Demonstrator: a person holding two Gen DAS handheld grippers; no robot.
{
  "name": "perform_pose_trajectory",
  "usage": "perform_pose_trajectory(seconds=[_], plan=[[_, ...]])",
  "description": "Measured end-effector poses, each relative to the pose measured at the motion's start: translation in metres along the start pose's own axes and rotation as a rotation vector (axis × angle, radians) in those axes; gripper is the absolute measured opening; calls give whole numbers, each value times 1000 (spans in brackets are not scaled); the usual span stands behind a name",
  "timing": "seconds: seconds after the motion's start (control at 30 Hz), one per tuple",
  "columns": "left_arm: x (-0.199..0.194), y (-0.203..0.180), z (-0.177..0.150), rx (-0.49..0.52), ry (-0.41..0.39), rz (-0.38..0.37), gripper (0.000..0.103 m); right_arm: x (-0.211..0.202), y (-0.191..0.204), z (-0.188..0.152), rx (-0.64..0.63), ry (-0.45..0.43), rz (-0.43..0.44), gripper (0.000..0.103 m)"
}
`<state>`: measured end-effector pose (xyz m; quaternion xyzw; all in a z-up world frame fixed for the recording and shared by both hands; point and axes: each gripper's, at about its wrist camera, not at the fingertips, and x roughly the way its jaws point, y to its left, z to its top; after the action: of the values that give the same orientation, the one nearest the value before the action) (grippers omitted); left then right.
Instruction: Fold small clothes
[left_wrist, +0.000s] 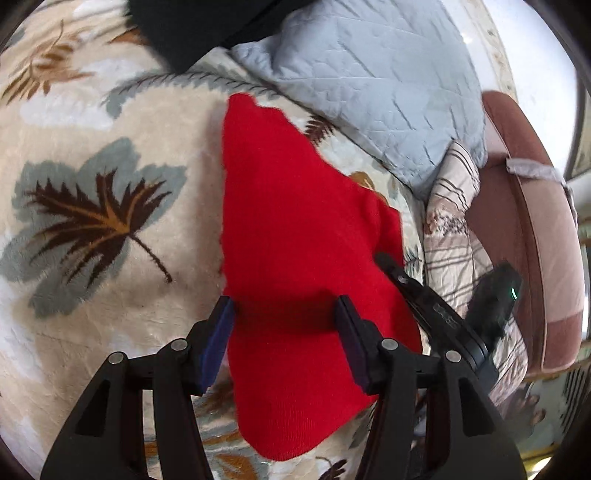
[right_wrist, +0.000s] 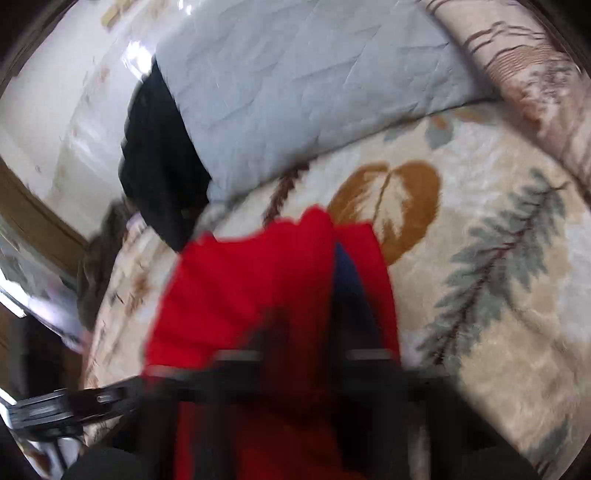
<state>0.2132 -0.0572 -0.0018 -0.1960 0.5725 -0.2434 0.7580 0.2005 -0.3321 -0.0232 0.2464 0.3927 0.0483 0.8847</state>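
A red knit garment (left_wrist: 295, 236) lies on a beige leaf-patterned blanket (left_wrist: 110, 258). My left gripper (left_wrist: 286, 314) is open, its two fingers wide apart just above the garment's near part, with nothing between them. The right gripper shows in the left wrist view (left_wrist: 443, 310) at the garment's right edge. In the blurred right wrist view the red garment (right_wrist: 240, 295) drapes over my right gripper (right_wrist: 325, 280); one blue pad (right_wrist: 347, 273) shows against the cloth and the other finger is hidden under it. The right gripper appears shut on the garment's edge.
A pale blue quilted cover (left_wrist: 369, 81) lies bunched at the far side of the bed, with a black garment (left_wrist: 192, 29) beside it. A striped sheet (left_wrist: 454, 229) and a pink padded bed edge (left_wrist: 535, 236) run along the right.
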Motion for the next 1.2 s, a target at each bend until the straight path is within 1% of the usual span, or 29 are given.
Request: perform_pose_trajectory(seconds=[0.03, 0.07, 0.1, 0.13, 0.17, 0.23, 0.27, 0.33, 0.37, 0.43, 0.47, 0.5, 0.53, 0.6, 0.63, 0.67, 0.7, 0.73, 0.8, 0.83, 0.87, 0.93, 0.97, 1.0, 1.07, 1.13, 1.2], plan=[[-2, -4, 0, 31, -12, 9, 55, -8, 2, 4, -23, -48, 16, 8], [-2, -9, 0, 60, -25, 33, 55, -14, -1, 10, -24, -91, 28, 8], [1, -14, 0, 95, -41, 80, 58, -15, -7, 15, 0, -113, 37, 8], [6, -18, 1, 122, -51, 108, 64, -10, -13, 20, 23, -105, 38, 8], [11, -18, 1, 137, -56, 125, 67, 2, -21, 22, 45, -73, 18, 8], [27, -19, 3, 150, -58, 169, 79, 26, -36, 18, 54, 14, -46, 8], [34, -18, 5, 148, -54, 177, 81, 31, -43, 16, 67, 28, -46, 12], [37, -13, 6, 116, -40, 168, 82, 19, -50, 18, 120, 11, 2, 16], [33, -12, 5, 106, -41, 158, 82, 9, -53, 18, 140, 5, 28, 21], [16, -12, -1, 117, -57, 168, 81, -17, -56, 11, 158, -15, 69, 24], [10, -13, -5, 127, -68, 169, 81, -31, -56, 5, 168, -17, 88, 32], [3, -16, -12, 145, -81, 174, 81, -40, -58, -1, 184, -15, 105, 39], [-1, -18, -20, 163, -93, 190, 81, -46, -59, -11, 203, -8, 125, 48], [3, -21, -39, 187, -102, 220, 81, -46, -55, -30, 222, 23, 153, 49], [11, -22, -45, 191, -88, 231, 82, -39, -52, -41, 202, 53, 126, 43], [19, -22, -50, 191, -70, 245, 83, -35, -46, -41, 167, 61, 87, 25], [27, -23, -54, 185, -57, 271, 83, -35, -40, -43, 117, 52, 39, 24], [28, -24, -56, 180, -61, 280, 83, -42, -35, -43, 98, 25, 26, 22], [23, -27, -58, 174, -81, 291, 82, -63, -29, -43, 106, -43, 68, 22], [22, -28, -59, 178, -85, 300, 82, -68, -30, -45, 107, -64, 61, 22], [22, -28, -60, 180, -86, 306, 83, -64, -32, -47, 106, -56, 26, 20], [24, -28, -62, 177, -82, 313, 83, -44, -43, -54, 111, 13, -26, 20], [26, -28, -62, 170, -77, 311, 83, -39, -49, -59, 132, 20, -19, 20], [27, -27, -63, 166, -74, 313, 83, -42, -51, -60, 147, 3, -3, 20], [27, -28, -65, 164, -89, 327, 84, -56, -46, -55, 134, -21, 6, 27], [27, -29, -66, 168, -96, 336, 84, -70, -41, -55, 118, -62, -8, 28], [26, -29, -66, 166, -94, 337, 84, -77, -38, -55, 107, -69, 19, 37]])
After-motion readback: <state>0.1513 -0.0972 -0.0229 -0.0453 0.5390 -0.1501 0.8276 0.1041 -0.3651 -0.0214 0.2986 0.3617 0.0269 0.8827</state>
